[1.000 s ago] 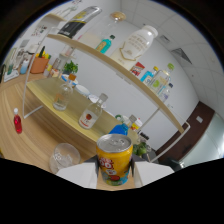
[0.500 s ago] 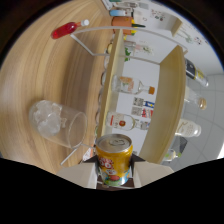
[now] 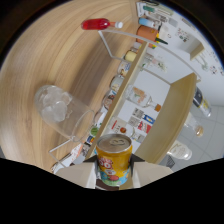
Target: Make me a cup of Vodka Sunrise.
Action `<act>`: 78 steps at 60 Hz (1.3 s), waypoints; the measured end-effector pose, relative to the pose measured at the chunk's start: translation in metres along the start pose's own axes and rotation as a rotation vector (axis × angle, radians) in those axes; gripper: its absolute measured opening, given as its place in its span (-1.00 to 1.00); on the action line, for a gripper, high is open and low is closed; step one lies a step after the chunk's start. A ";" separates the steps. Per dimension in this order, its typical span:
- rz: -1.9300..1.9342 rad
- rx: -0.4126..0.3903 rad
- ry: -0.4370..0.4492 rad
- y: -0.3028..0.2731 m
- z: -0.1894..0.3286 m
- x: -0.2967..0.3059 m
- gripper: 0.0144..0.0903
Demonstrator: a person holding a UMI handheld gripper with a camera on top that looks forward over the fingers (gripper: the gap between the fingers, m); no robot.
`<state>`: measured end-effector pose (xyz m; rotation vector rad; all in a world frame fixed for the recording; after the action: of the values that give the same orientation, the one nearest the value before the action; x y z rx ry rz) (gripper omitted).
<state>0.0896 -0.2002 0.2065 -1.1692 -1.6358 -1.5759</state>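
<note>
Can (image 3: 114,162) of orange drink, yellow with a printed label, sits clamped between the two fingers of your gripper (image 3: 114,175); the fingers are closed partway, each pressing a side of the can, and nothing else is held. Its long axis runs straight ahead along the fingers, top rim and pull tab facing away from you toward 12 o'clock.

Glass (image 3: 64,116) with ice lies at about 10 o'clock from the can, near but apart, resting on the wooden table (image 3: 55,60). A red bottle (image 3: 100,24) lies farther off at 12 o'clock, and a shelf rack (image 3: 145,100) of bottles and jars runs from 12 toward 2 o'clock.

Risks, as judged: the whole scene appears rotated, so the gripper seems rolled well over. If the can is open, which you cannot confirm from here, liquid would spill onto the table short of the glass. A loose hold on the smooth metal could let the can slip. Swinging toward the glass may knock it or the rack.
</note>
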 end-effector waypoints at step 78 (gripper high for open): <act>2.105 -0.118 -0.389 0.097 0.038 -0.220 -0.04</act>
<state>0.2801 -0.2137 0.0549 -2.0214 0.1600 0.0166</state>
